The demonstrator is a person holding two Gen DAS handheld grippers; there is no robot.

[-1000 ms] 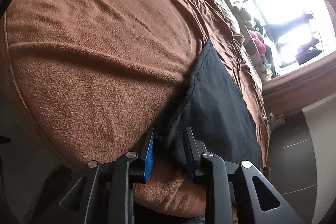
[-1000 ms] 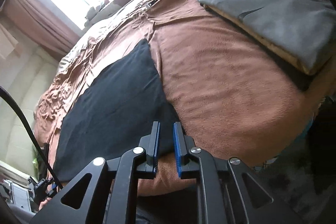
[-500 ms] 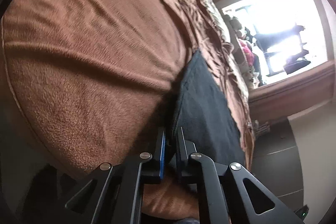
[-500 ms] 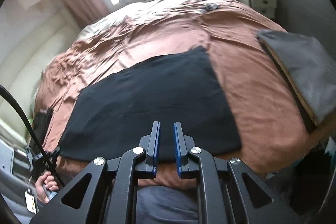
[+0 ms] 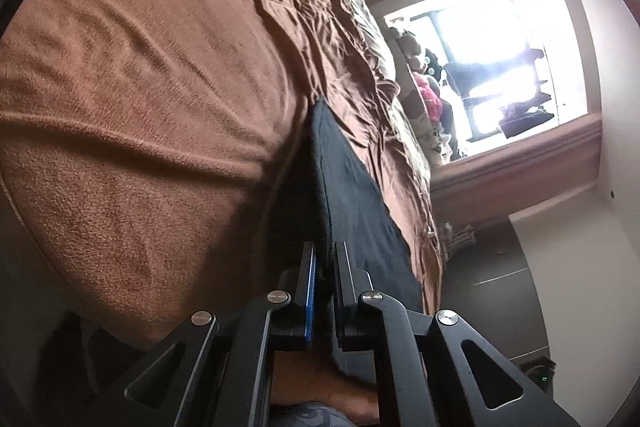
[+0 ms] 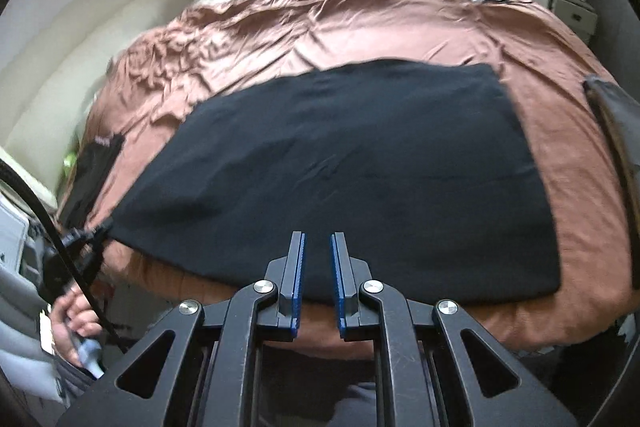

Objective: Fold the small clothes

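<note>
black cloth point(image 6: 340, 171), soft and thin, spread nearly flat on a brown blanket point(image 6: 560, 155) over a bed. looks light and limp, so probably bends wherever lifted and sags between two holds. no stiffness to push against; likely better to take it at a corner or along an edge, not in the middle, where only a small fold would come up. fleece-like surface, so probably not slippery between rubber pads.

left gripper point(image 5: 325, 291) closed tight on the near left corner of the cloth, with the edge pinched between the blue pad and the black one. from this corner the cloth rises off the blanket and runs away as a raised, taut edge, seen on its side in the left wrist view. in the right wrist view the same corner point(image 6: 106, 227) pulled to a point at the far left, beside a hand point(image 6: 70, 319) with a cable.

right gripper point(image 6: 318, 283) narrow, almost closed, with nothing between the pads. hangs above the near edge of the cloth, about at its middle, apart from it. near right corner point(image 6: 554, 287) free and flat on the blanket, well to the right of this gripper.

probably a good second hold at that right corner, to lift the near edge evenly for a fold toward the far edge. needs wider jaws first.

a grey folded piece point(image 6: 616, 131) at the right border, apart from the cloth.
</note>
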